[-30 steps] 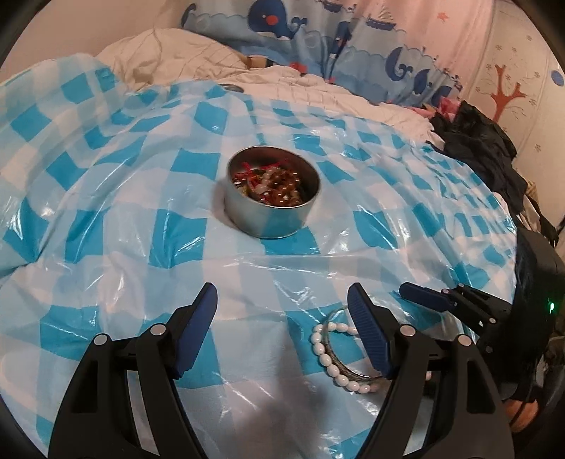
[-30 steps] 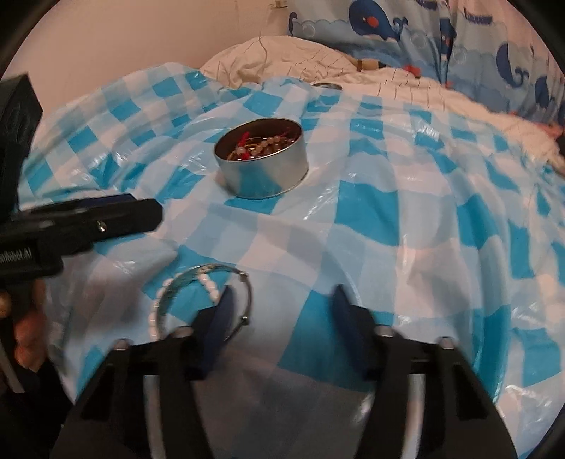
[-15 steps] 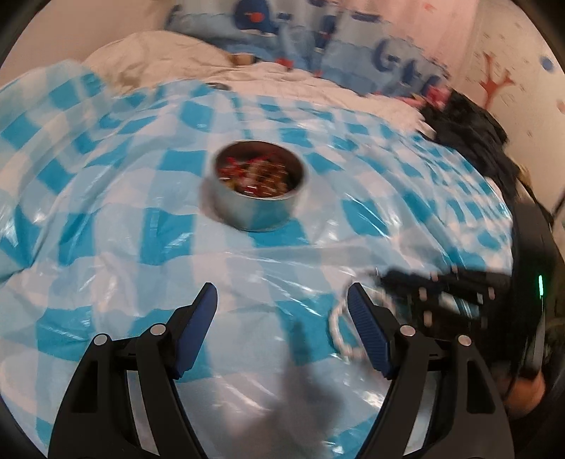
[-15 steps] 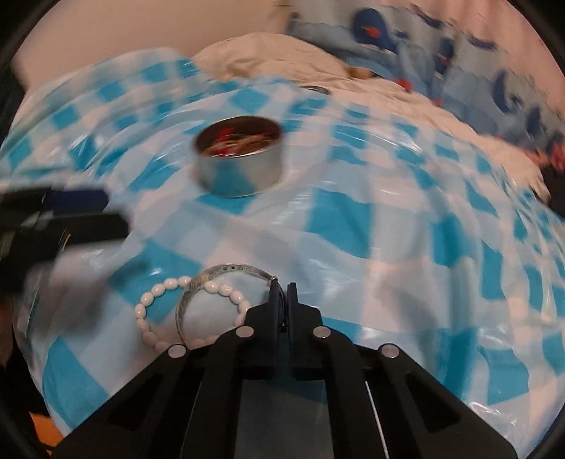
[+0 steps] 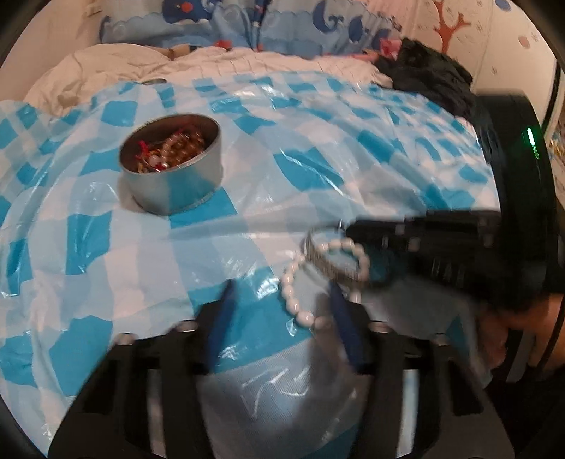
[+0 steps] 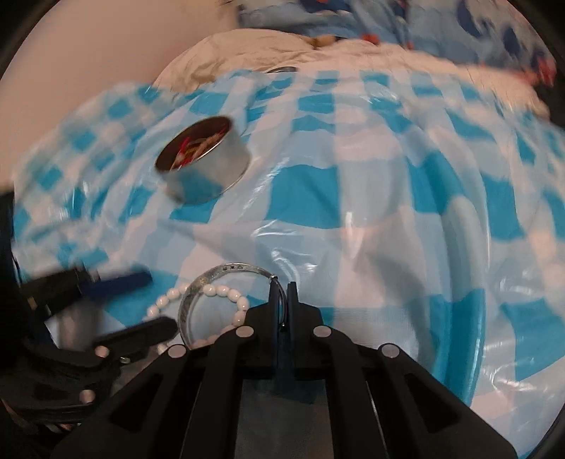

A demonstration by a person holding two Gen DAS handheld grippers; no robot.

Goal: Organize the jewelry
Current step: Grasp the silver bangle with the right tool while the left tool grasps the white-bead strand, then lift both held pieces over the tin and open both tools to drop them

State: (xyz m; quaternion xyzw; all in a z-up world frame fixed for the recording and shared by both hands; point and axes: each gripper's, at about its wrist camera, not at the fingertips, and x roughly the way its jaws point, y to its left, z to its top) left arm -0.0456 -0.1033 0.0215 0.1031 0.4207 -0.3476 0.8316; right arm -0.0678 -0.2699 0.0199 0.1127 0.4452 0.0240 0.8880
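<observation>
My right gripper (image 6: 281, 300) is shut on the rim of a silver bangle (image 6: 226, 273) that lies with a white bead bracelet (image 6: 229, 294) on the blue checked plastic sheet. In the left wrist view the bangle (image 5: 319, 263) and bead bracelet (image 5: 293, 296) sit just ahead of my left gripper (image 5: 282, 314), which is open; the right gripper (image 5: 385, 236) comes in from the right. A round metal tin (image 5: 174, 164) holding beaded jewelry stands further back on the left and also shows in the right wrist view (image 6: 203, 160).
The checked sheet (image 5: 317, 141) covers a soft bed. White bedding (image 5: 106, 67) and whale-print pillows (image 5: 247, 21) lie at the back. A dark heap of clothes (image 5: 430, 81) sits at the back right.
My right gripper closed on the bangle's rim and stays shut on it. My left gripper moved right and forward toward the bracelets; the tin now sits further left in its view.
</observation>
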